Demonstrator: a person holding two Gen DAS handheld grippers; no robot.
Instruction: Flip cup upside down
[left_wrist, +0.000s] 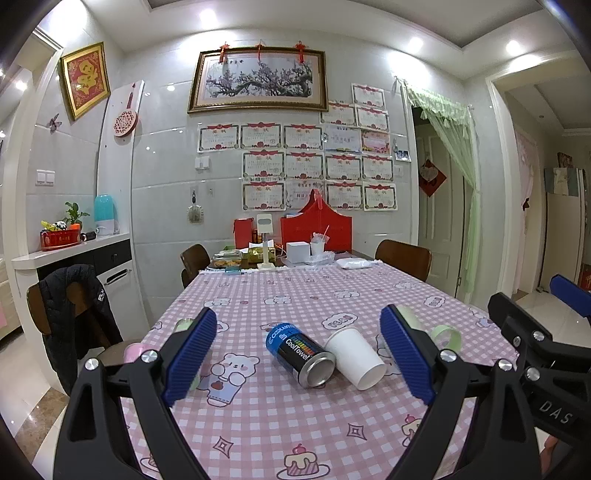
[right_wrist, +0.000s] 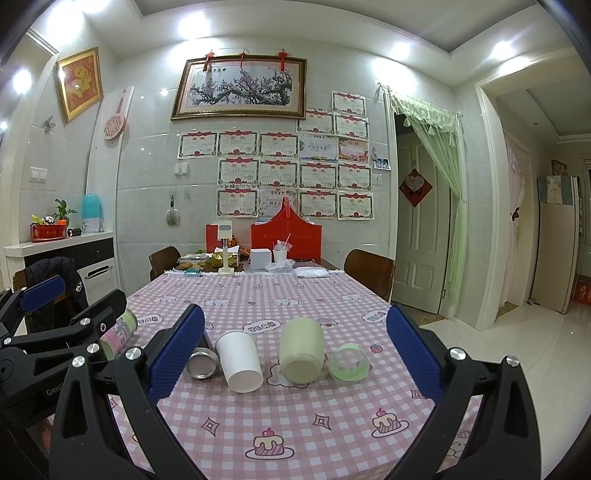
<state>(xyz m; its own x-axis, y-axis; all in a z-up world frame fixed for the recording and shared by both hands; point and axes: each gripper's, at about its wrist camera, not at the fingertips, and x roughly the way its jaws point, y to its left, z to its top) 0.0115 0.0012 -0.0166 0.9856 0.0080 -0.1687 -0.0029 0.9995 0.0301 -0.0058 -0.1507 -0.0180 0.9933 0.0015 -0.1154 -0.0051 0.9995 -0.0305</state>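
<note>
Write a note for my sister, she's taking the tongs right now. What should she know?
Left tongs: open, holding nothing, above the table.
Right tongs: open, holding nothing.
The white paper cup lies on its side on the pink checked tablecloth, beside a dark can also lying down. A pale green cup and a small green cup lie to its right.
Done: nothing visible yet.
Left: grab the white cup and stand it upside down.

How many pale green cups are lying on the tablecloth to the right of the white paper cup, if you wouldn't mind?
2: a frosted green cup beside the white paper cup, and a smaller clear green cup farther right. Others may be hidden behind the grippers.
</note>
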